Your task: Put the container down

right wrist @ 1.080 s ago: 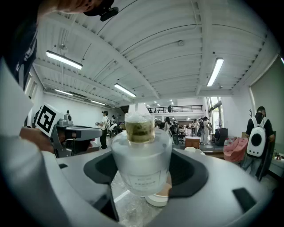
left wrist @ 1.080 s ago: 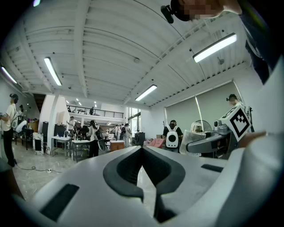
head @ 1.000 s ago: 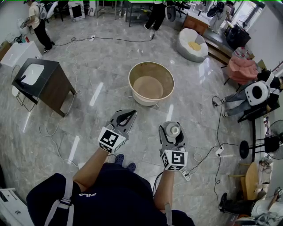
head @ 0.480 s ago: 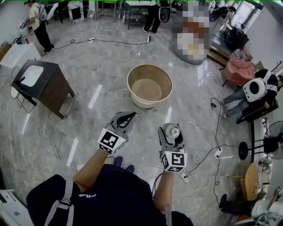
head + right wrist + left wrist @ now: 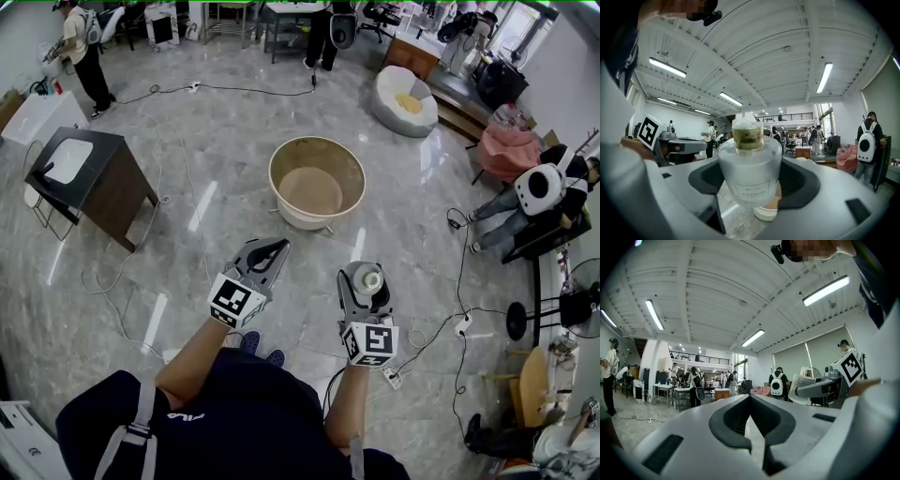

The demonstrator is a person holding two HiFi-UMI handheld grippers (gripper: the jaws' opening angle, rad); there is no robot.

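Note:
My right gripper (image 5: pixel 365 281) is shut on a frosted, clear container (image 5: pixel 366 278) with a pale cap, held above the marble floor. In the right gripper view the container (image 5: pixel 749 165) stands between the jaws, its cap pointing away from the camera. My left gripper (image 5: pixel 267 251) is shut with nothing in it, held level with the right one. In the left gripper view the left gripper (image 5: pixel 751 401) shows its jaws meeting at the tips with an empty hollow behind them, and the right gripper (image 5: pixel 820 386) appears at the right. A large round beige tub (image 5: pixel 318 178) stands on the floor ahead.
A dark side table (image 5: pixel 89 178) stands at the left, with cables (image 5: pixel 131 300) trailing over the floor. A white beanbag (image 5: pixel 405 95) lies at the back right. A seated person (image 5: pixel 534 202) is at the right, and a power strip (image 5: pixel 394 375) lies by my feet.

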